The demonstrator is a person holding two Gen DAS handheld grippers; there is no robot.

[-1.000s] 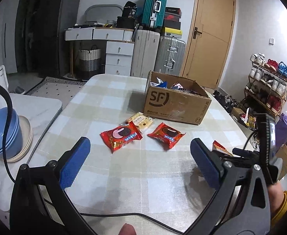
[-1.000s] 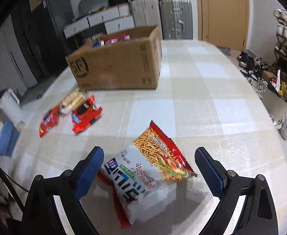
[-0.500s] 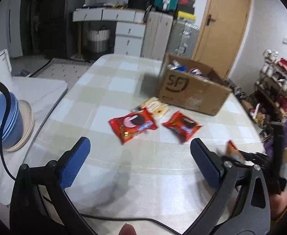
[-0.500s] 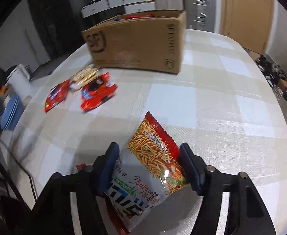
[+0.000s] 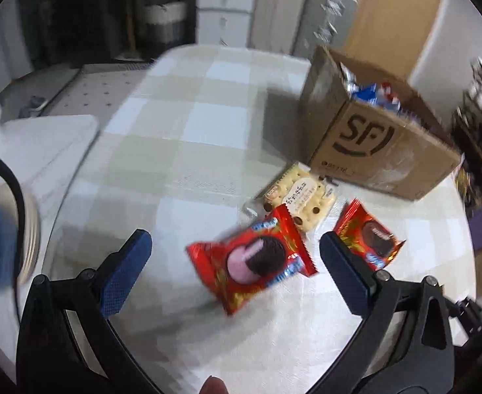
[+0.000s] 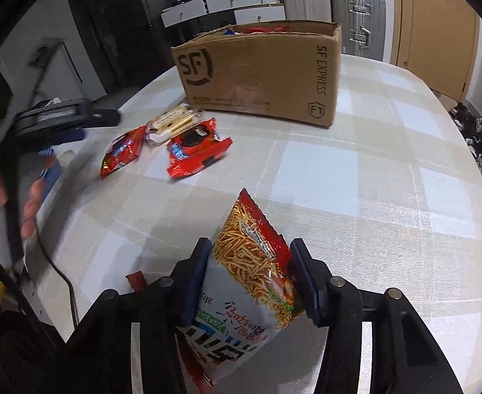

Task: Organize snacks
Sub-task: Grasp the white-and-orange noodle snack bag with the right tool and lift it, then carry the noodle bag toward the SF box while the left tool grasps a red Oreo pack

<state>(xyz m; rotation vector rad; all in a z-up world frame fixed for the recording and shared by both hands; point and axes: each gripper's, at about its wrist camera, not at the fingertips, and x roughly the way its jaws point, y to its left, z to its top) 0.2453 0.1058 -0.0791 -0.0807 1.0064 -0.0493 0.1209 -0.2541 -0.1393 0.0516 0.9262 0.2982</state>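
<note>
On the checked table: I have both grippers low over the tablecloth (image 6: 372,177), snacks ahead of each.
Right gripper (image 6: 251,279): my jaws are closing on the noodle snack bag (image 6: 257,282); both blue pads press its sides and the bag bulges between them.
Noodle snack bag: near table edge, its red top corner pointing toward the cardboard box (image 6: 260,72).
Left gripper (image 5: 234,272): released, jaws wide, nothing gripped; I see the red cookie packet (image 5: 254,262) lying on the table between the pads, touching neither.
Second red cookie packet (image 5: 369,239): just beside my left gripper's right-hand finger, partly behind it.
Cream biscuit pack (image 5: 296,200): between the red packets and the box, its near end under the first red packet.
Cardboard box: open-topped, upright, wrappers showing inside; the left wrist view is blurred, so I cannot tell which.
</note>
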